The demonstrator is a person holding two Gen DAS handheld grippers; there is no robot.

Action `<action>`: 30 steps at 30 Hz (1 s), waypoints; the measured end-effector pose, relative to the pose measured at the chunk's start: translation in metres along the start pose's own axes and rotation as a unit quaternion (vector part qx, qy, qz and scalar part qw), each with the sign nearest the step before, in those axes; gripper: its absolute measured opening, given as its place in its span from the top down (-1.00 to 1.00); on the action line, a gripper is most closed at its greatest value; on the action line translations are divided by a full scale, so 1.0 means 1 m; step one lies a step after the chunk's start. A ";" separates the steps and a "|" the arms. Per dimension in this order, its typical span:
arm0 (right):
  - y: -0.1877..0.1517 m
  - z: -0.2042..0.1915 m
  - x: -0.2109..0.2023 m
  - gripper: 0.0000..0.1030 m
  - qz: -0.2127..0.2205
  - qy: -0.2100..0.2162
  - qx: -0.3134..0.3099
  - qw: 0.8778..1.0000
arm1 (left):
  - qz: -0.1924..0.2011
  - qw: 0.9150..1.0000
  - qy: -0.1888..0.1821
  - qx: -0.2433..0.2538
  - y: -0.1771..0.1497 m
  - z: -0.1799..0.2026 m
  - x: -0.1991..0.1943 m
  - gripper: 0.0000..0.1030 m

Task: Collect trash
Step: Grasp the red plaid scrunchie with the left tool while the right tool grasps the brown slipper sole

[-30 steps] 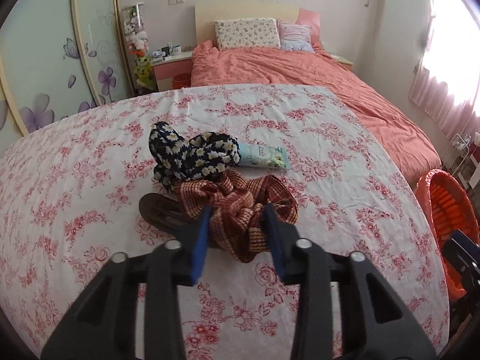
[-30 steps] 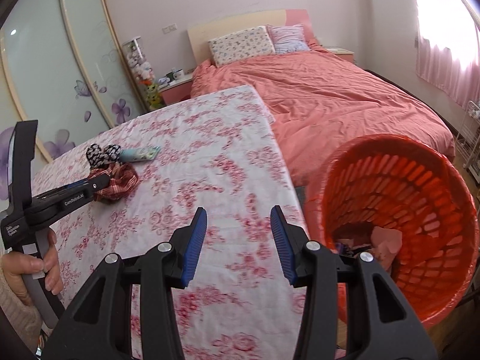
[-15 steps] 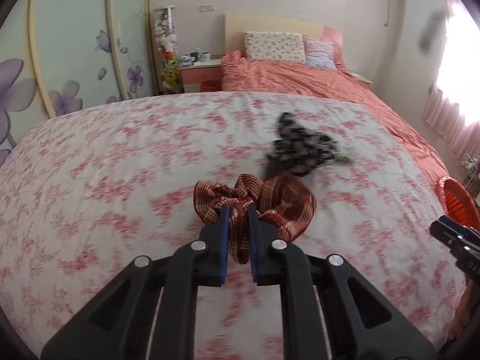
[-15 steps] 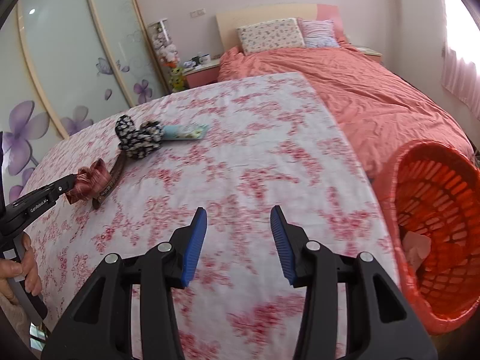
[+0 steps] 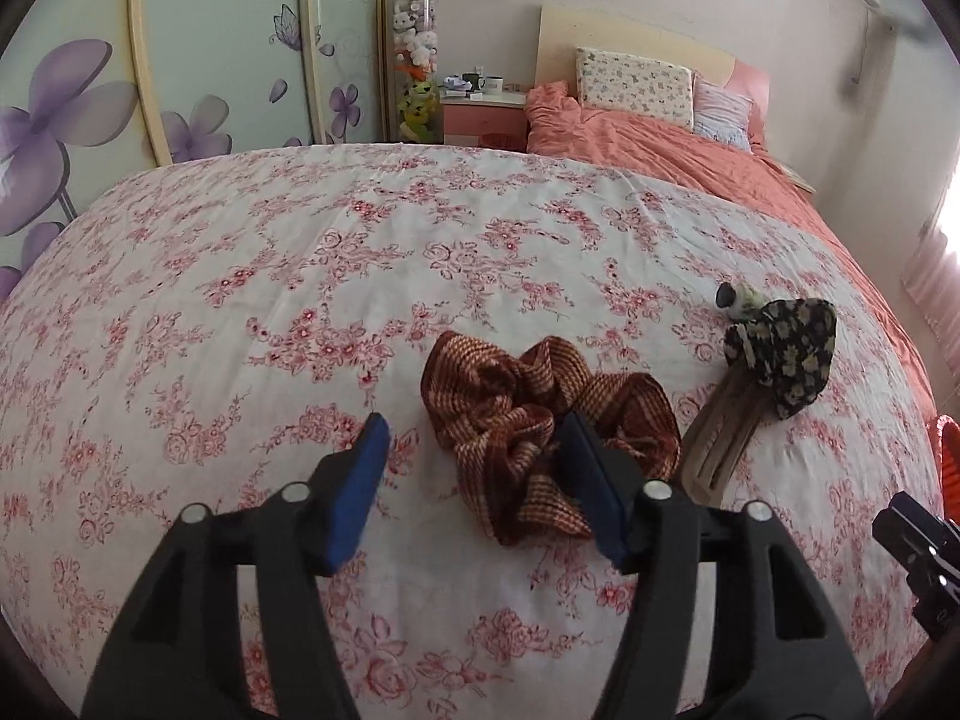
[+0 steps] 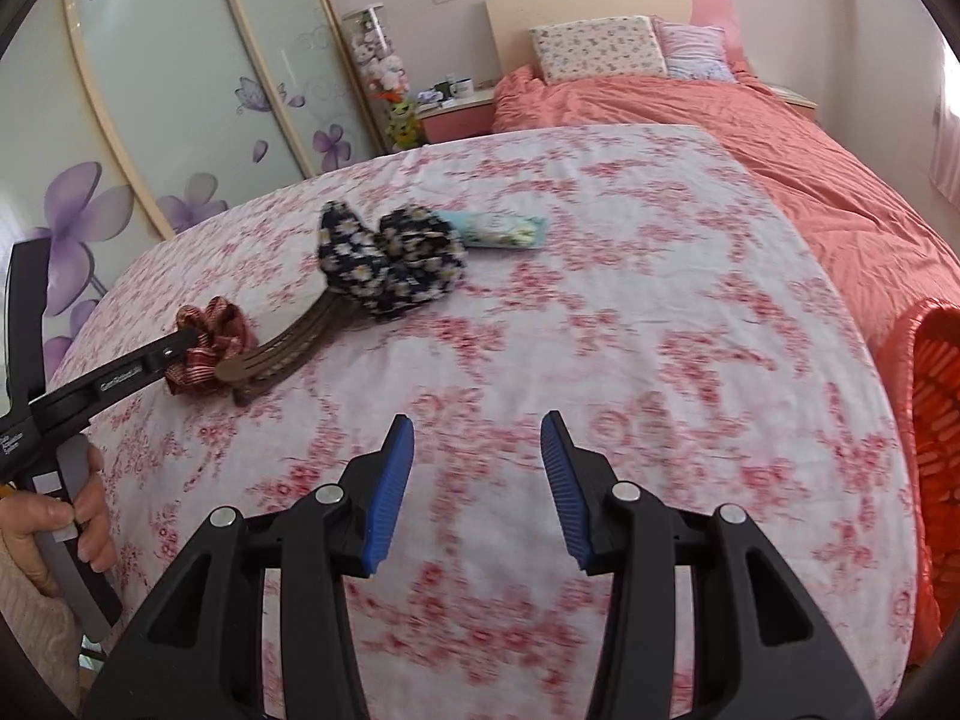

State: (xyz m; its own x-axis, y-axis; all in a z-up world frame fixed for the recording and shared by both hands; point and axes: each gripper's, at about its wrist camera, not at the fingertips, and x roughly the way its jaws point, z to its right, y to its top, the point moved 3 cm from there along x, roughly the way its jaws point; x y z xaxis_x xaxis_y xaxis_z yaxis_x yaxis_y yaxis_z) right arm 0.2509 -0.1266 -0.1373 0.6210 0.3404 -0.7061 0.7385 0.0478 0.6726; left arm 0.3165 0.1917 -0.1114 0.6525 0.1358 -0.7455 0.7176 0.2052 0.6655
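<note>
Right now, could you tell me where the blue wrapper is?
In the right wrist view the blue wrapper lies on the floral sheet, just right of the daisy scrunchie, toward the far edge.

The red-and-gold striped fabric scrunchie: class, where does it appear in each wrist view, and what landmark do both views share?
Left wrist view: red-and-gold striped fabric scrunchie lies low centre, by the open left gripper.
Right wrist view: it sits far left, at the left gripper's tip.
Shared landmark: the dark daisy-print scrunchie.

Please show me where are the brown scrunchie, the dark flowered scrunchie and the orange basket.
brown scrunchie (image 5: 510, 414), left wrist view, on its middle folds.
dark flowered scrunchie (image 6: 396, 261), right wrist view, on its centre.
orange basket (image 6: 936, 420), right wrist view, on its slotted wall.
</note>
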 end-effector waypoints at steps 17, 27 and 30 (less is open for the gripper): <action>0.019 -0.074 0.037 -0.04 -0.020 0.055 0.009 0.998 | -0.012 0.998 0.056 0.005 0.018 -0.031 0.029 0.48; 0.031 -0.094 0.072 -0.16 -0.033 0.007 0.026 0.999 | -0.016 0.999 0.049 0.002 0.019 -0.041 0.030 0.48; 0.027 -0.091 0.065 0.10 -0.028 -0.003 0.004 1.000 | -0.016 0.999 0.045 0.002 0.018 -0.042 0.029 0.48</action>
State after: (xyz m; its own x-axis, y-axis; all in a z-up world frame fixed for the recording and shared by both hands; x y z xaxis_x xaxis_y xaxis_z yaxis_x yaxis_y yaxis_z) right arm 0.2873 -0.0177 -0.1449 0.5804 0.3326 -0.7433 0.7739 0.0587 0.6305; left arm 0.3385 0.2400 -0.1227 0.6053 0.2158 -0.7662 0.7385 0.2069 0.6417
